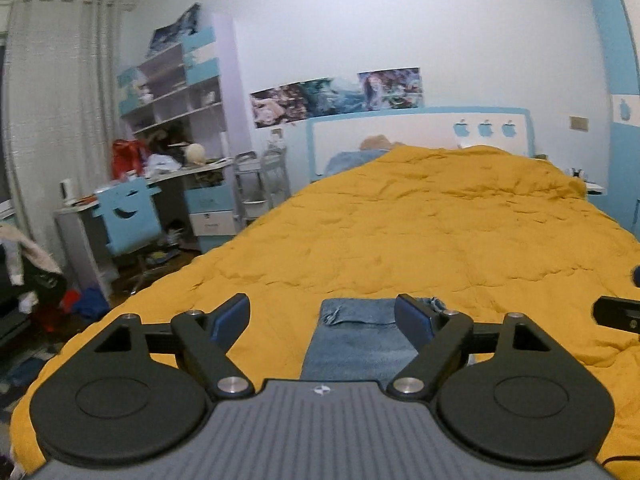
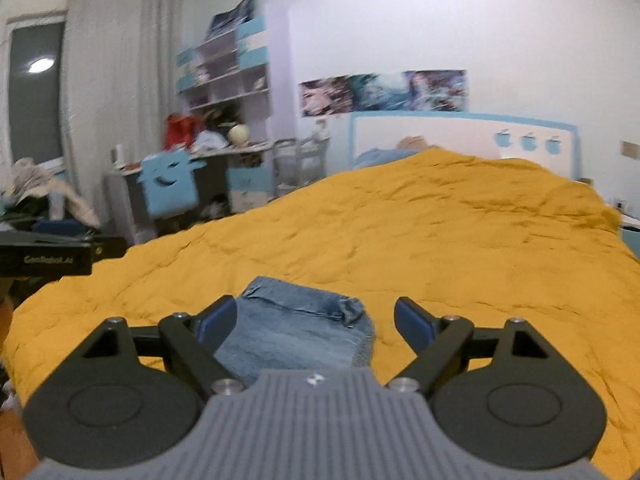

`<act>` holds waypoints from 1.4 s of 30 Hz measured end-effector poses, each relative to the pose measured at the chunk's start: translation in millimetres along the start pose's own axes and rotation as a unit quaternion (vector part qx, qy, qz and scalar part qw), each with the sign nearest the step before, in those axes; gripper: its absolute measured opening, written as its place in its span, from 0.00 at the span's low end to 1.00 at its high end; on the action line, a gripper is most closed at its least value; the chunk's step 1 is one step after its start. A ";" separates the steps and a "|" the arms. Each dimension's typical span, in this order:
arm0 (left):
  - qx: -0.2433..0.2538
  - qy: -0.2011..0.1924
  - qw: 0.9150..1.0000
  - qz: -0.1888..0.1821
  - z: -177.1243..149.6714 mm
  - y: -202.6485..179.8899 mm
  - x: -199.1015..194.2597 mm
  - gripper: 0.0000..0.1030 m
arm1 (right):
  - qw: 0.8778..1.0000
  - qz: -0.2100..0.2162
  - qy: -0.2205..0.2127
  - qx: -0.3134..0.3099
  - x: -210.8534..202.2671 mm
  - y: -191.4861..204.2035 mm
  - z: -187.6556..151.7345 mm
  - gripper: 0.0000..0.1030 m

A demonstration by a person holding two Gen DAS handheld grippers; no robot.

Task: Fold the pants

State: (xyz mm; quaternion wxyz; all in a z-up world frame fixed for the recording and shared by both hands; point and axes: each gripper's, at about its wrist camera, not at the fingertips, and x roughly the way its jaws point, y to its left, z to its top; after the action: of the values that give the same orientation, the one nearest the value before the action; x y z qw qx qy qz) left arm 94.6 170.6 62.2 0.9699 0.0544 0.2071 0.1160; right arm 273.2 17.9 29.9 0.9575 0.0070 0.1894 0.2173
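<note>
Folded blue denim pants (image 1: 358,336) lie on a mustard-yellow quilt (image 1: 420,232) near the bed's front edge. In the left wrist view my left gripper (image 1: 322,318) stands wide open above them, nothing between its blue-padded fingers. The right wrist view shows the same pants (image 2: 296,332) as a compact folded stack, a frayed hem on top. My right gripper (image 2: 316,320) is open too, hanging over the pants without touching them. The right gripper's tip (image 1: 618,314) shows at the left view's right edge; the left gripper's body (image 2: 48,258) shows at the right view's left edge.
The yellow quilt (image 2: 440,232) covers the whole bed up to a white and blue headboard (image 1: 420,130). Left of the bed stand a cluttered desk (image 1: 160,184), a blue chair (image 1: 128,216) and tall shelves (image 1: 180,88). Clothes lie on the floor (image 1: 80,300).
</note>
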 end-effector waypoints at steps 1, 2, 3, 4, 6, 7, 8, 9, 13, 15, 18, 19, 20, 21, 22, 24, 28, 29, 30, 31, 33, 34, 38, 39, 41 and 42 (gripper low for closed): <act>0.001 0.004 1.000 0.004 -3.0 -3.8 -3.3 0.93 | 1.000 -0.013 -0.006 0.006 -8.9 2.0 -4.0 0.80; 0.001 0.008 1.000 0.004 -5.9 -7.1 -5.0 0.93 | 1.000 -0.020 -0.008 0.010 -17.1 3.2 -7.6 0.80; -0.002 0.014 1.000 0.002 -8.2 -9.5 -7.0 0.93 | 1.000 -0.020 -0.007 0.013 -24.9 4.7 -11.2 0.80; -0.008 0.021 1.000 -0.001 -11.7 -12.3 -9.7 0.93 | 1.000 -0.020 -0.003 0.017 -29.8 5.5 -16.0 0.80; -0.016 0.034 0.999 -0.008 -20.2 -18.5 -12.3 0.93 | 0.999 -0.030 0.004 0.022 -39.4 6.9 -23.4 0.80; -0.016 0.040 0.999 -0.009 -23.9 -21.5 -15.0 0.93 | 0.999 -0.036 0.006 0.022 -44.7 7.4 -28.0 0.80; -0.015 0.048 0.999 -0.011 -28.3 -26.7 -14.8 0.93 | 0.999 -0.039 0.008 0.019 -49.5 8.1 -32.6 0.80; -0.014 0.054 0.998 -0.015 -31.7 -28.9 -15.2 0.93 | 0.999 -0.040 0.011 0.017 -53.1 8.5 -36.7 0.80; -0.021 0.079 0.996 -0.031 -50.0 -39.4 -13.2 0.93 | 0.998 -0.039 0.035 0.021 -60.1 5.1 -56.1 0.80; -0.020 0.088 0.995 -0.035 -57.6 -43.5 -10.8 0.93 | 0.998 -0.040 0.051 0.026 -59.4 3.0 -68.7 0.80; -0.014 0.098 0.994 -0.037 -66.1 -47.9 -9.2 0.93 | 0.996 -0.040 0.068 0.028 -54.8 1.6 -81.9 0.80; -0.013 0.100 0.994 -0.038 -69.5 -51.8 -10.6 0.93 | 0.996 -0.041 0.073 0.028 -53.4 1.5 -85.5 0.80; -0.013 0.102 0.994 -0.041 -71.2 -53.2 -10.5 0.93 | 0.996 -0.043 0.077 0.029 -51.6 1.3 -88.7 0.80; -0.013 0.102 0.994 -0.043 -72.7 -54.2 -10.9 0.93 | 0.995 -0.043 0.081 0.032 -49.9 1.0 -90.9 0.80; -0.013 0.103 0.994 -0.045 -74.0 -55.7 -11.8 0.93 | 0.995 -0.043 0.085 0.036 -49.6 0.2 -93.0 0.80; -0.013 0.104 0.993 -0.045 -75.5 -57.0 -13.3 0.93 | 0.994 -0.042 0.092 0.042 -44.9 -0.8 -91.7 0.80; -0.010 0.102 0.994 -0.047 -76.5 -59.3 -15.3 0.93 | 0.993 -0.043 0.099 0.045 -40.2 -1.2 -93.6 0.80; -0.009 0.101 0.994 -0.048 -76.5 -59.2 -15.9 0.93 | 0.993 -0.043 0.098 0.045 -39.7 -2.3 -93.0 0.80; -0.008 0.101 0.994 -0.048 -75.6 -59.3 -15.7 0.93 | 0.993 -0.044 0.098 0.045 -39.6 -2.4 -92.8 0.80; -0.008 0.100 0.994 -0.048 -75.7 -59.5 -16.4 0.93 | 0.993 -0.044 0.096 0.046 -39.2 -2.9 -91.8 0.80; -0.006 0.100 0.994 -0.047 -75.8 -59.7 -17.2 0.93 | 0.994 -0.045 0.094 0.045 -38.7 -4.1 -90.5 0.80; -0.006 0.100 0.994 -0.046 -75.5 -59.8 -17.0 0.93 | 0.994 -0.045 0.093 0.044 -38.6 -4.1 -90.4 0.80; -0.006 0.102 0.994 -0.045 -75.9 -59.6 -17.1 0.93 | 0.994 -0.045 0.093 0.046 -37.4 -4.4 -88.8 0.80; -0.006 0.103 0.994 -0.046 -75.4 -59.4 -16.4 0.93 | 0.994 -0.045 0.094 0.046 -36.9 -4.3 -88.9 0.80; -0.006 0.104 0.993 -0.046 -75.7 -59.5 -17.0 0.93 | 0.993 -0.045 0.094 0.047 -36.3 -3.7 -89.0 0.80; -0.006 0.105 0.993 -0.047 -76.1 -59.4 -17.4 0.93 | 0.993 -0.044 0.094 0.047 -36.6 -3.7 -89.2 0.80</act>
State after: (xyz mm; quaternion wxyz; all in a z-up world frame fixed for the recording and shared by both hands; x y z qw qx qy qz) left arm 59.7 113.2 -9.3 0.9474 0.0264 0.3097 0.0766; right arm 211.6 -7.0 -40.1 0.9427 0.0235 0.2889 0.1653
